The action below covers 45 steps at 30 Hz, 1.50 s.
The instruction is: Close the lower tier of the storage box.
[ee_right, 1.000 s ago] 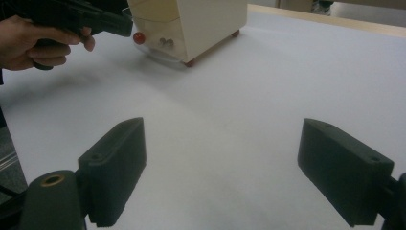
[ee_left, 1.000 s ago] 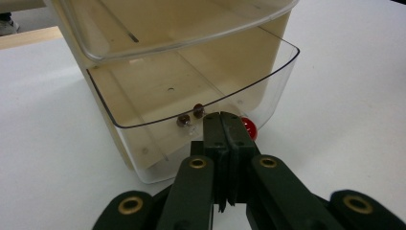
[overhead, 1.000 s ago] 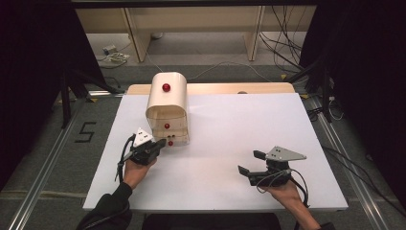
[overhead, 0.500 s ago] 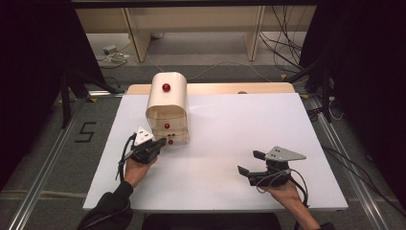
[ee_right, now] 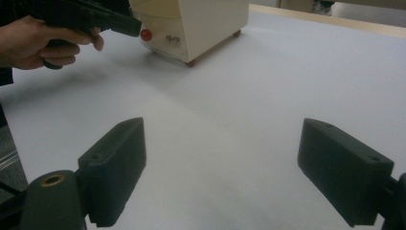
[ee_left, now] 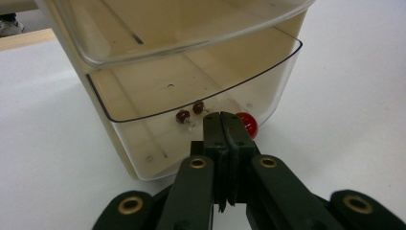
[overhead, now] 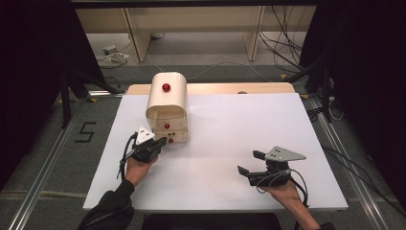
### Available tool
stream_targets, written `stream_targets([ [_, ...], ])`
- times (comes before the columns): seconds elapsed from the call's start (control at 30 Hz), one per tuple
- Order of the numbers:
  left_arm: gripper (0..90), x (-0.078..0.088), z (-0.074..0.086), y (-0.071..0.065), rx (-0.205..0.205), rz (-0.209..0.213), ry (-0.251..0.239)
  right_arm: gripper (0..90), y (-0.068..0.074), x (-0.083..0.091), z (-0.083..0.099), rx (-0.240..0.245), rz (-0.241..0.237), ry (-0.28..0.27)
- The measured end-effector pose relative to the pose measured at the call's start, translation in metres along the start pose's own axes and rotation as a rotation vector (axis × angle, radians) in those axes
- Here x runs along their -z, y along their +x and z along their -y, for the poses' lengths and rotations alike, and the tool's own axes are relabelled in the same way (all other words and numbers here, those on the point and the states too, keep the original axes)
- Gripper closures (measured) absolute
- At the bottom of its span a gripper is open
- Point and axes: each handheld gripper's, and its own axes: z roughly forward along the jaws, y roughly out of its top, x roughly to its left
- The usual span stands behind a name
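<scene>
A cream cabinet [overhead: 166,103] with a rounded top and clear drawers stands at the back left of the white table [overhead: 230,124]. Its front carries red knobs, one on top [overhead: 165,87] and one on the lowest drawer [overhead: 170,140]. My left gripper [overhead: 162,141] is shut, its tips against the lowest drawer's front. In the left gripper view the jaws [ee_left: 220,120] are pressed together with nothing between them, and the red knob [ee_left: 246,125] sits just right of the tips. My right gripper [overhead: 250,162] rests open over bare table at the front right, its jaws [ee_right: 220,132] wide apart and empty.
A wooden board [overhead: 215,88] runs along the table's back edge behind the cabinet. Cables and shelf legs lie on the floor beyond it. In the right gripper view the cabinet [ee_right: 201,24] and the person's other hand [ee_right: 43,45] sit far off at upper left.
</scene>
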Motion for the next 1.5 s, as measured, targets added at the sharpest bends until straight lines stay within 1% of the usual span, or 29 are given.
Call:
stream_targets([
  [0.1, 89.1, -0.001, 0.000, 0.001, 0.004, -0.001, -0.002, 17.4, 0.000, 0.000, 0.000, 0.002, 0.000, 0.001],
  [0.3, 89.0, -0.001, 0.000, 0.002, -0.004, 0.003, -0.002, 17.4, 0.000, 0.000, 0.000, 0.003, 0.000, 0.001],
  [0.5, 89.0, -0.001, 0.000, 0.003, -0.002, 0.004, -0.002, 17.5, 0.000, -0.001, 0.000, 0.000, -0.002, 0.002],
  [0.83, 86.9, 0.001, -0.001, 0.005, 0.021, 0.023, -0.011, 17.4, 0.000, -0.001, 0.000, -0.004, -0.003, 0.004],
  [1.13, 80.0, 0.005, -0.002, 0.005, 0.037, 0.049, -0.012, 17.4, 0.000, -0.001, 0.000, -0.002, -0.001, 0.001],
  [1.27, 77.4, 0.008, -0.003, 0.004, 0.046, 0.066, -0.019, 17.4, 0.000, -0.001, 0.000, -0.002, -0.005, -0.002],
  [1.43, 72.3, 0.013, -0.005, 0.003, 0.044, 0.091, -0.024, 17.4, 0.000, 0.000, 0.000, -0.001, -0.004, -0.003],
  [1.5, 69.5, 0.014, -0.005, 0.003, 0.048, 0.107, -0.026, 17.4, 0.000, 0.000, 0.000, -0.002, -0.004, -0.004],
])
